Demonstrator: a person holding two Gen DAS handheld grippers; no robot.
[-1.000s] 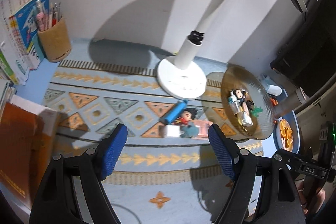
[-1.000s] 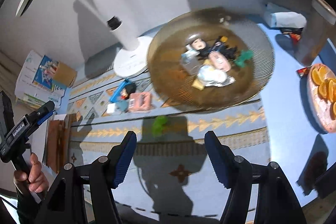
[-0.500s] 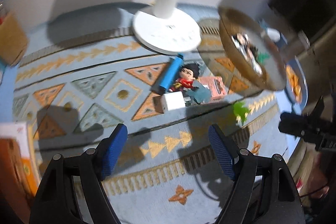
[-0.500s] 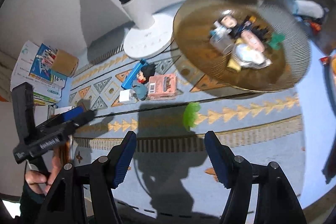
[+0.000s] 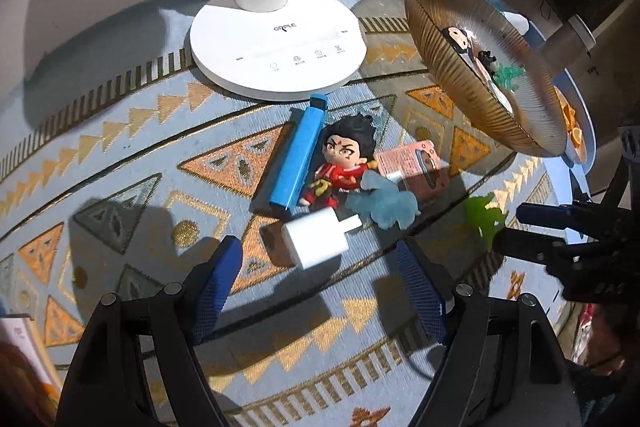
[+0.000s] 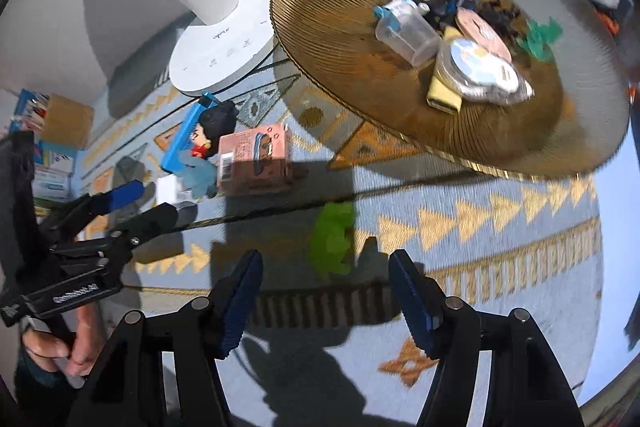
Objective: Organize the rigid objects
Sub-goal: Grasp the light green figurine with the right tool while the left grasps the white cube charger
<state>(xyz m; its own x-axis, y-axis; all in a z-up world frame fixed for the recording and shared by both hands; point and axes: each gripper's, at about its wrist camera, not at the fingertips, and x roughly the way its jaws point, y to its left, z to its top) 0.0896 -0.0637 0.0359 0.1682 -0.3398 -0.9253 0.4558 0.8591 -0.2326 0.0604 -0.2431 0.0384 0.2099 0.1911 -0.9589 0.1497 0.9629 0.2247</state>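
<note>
On the patterned mat lie a white charger block (image 5: 316,242), a blue bar (image 5: 298,157), a red-suited figurine (image 5: 340,163), a pale blue toy (image 5: 384,205) and a pink box (image 5: 412,165). My left gripper (image 5: 320,289) hangs open just above the charger block, which sits between and slightly ahead of the fingertips. A green toy (image 6: 332,239) lies apart on the mat. My right gripper (image 6: 324,293) hovers over it, jaws closing with nothing pressed between them. The ribbed amber plate (image 6: 320,39) holds several small items.
A white lamp base (image 5: 278,43) stands behind the pile. A pen holder and books (image 6: 60,119) are at the far left. A dish of orange slices (image 5: 576,135) sits beyond the plate. A hand (image 6: 68,351) grips the left gripper's handle.
Both grippers have dropped closer to the mat. The left one now frames the white charger block; the right one has closed in on the green toy.
</note>
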